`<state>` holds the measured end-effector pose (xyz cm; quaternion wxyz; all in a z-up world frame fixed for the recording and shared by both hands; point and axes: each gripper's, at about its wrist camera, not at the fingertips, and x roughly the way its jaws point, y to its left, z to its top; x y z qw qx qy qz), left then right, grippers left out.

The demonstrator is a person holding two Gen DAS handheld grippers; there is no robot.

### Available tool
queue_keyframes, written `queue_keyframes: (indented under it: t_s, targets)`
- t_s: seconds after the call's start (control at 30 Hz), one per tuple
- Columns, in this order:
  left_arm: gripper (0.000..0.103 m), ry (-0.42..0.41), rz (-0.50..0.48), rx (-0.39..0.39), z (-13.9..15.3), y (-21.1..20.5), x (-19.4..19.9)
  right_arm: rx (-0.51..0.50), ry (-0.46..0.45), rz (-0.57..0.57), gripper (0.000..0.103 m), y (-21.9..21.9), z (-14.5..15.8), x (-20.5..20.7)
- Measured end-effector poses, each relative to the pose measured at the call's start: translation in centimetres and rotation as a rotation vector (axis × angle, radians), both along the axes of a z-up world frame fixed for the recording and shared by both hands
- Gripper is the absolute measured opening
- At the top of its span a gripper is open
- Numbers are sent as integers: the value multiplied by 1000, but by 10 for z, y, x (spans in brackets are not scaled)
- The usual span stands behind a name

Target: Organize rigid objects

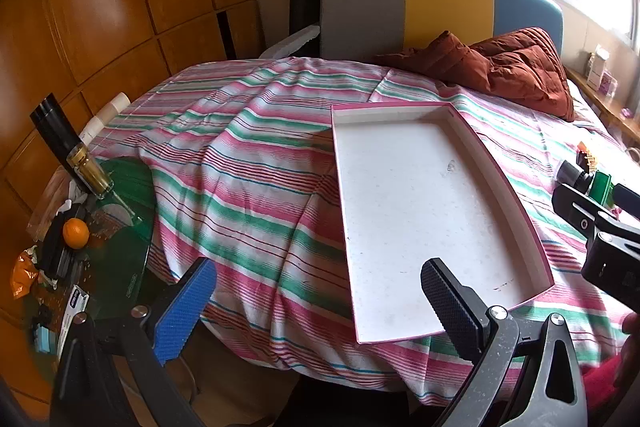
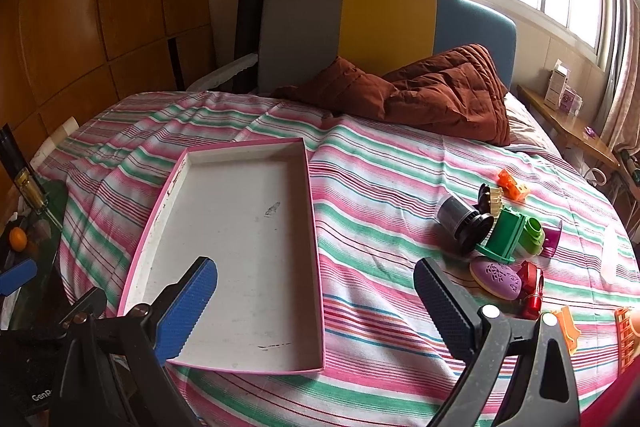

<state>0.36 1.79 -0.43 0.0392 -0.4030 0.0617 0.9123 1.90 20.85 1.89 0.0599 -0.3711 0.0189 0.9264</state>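
A shallow white tray with a pink rim (image 1: 424, 203) (image 2: 240, 227) lies empty on the striped bedsheet. To its right sits a cluster of small rigid things: a black-and-grey cylinder (image 2: 464, 221), a green plastic block (image 2: 506, 235), an orange toy piece (image 2: 514, 187), a purple oval piece (image 2: 496, 277) and a red piece (image 2: 532, 287). My left gripper (image 1: 316, 301) hovers open over the tray's near left corner. My right gripper (image 2: 316, 301) hangs open above the tray's near right edge, left of the cluster. Neither holds anything.
A rust-brown quilt (image 2: 432, 95) is bunched by the grey, yellow and blue headboard (image 2: 384, 27). Left of the bed a green glass table (image 1: 116, 235) carries a dark bottle (image 1: 68, 151), an orange (image 1: 75, 233) and clutter. A wooden shelf (image 2: 568, 123) runs under the window.
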Motion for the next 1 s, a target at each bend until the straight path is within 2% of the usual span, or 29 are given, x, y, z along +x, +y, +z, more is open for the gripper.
queue_keyframes:
  t_s: [0.3,0.5,0.67,0.93,1.0]
  targets:
    - [103,1,-30,-8,1,8,1,-1,2,-20,101,13,1,-2]
    - [103,2,-76,15,3,14,1,-5,10,-51,101,40,5,-2]
    - [103,-10,-125,66,5,21,0,-37,13,-124,101,89,10,0]
    - [102,-119,-230,185,-5,41,-8,-132,20,-317,101,195,13,15]
    - [102,-116,-253,189,-4,47,-8,-150,22,-380,101,225,9,22]
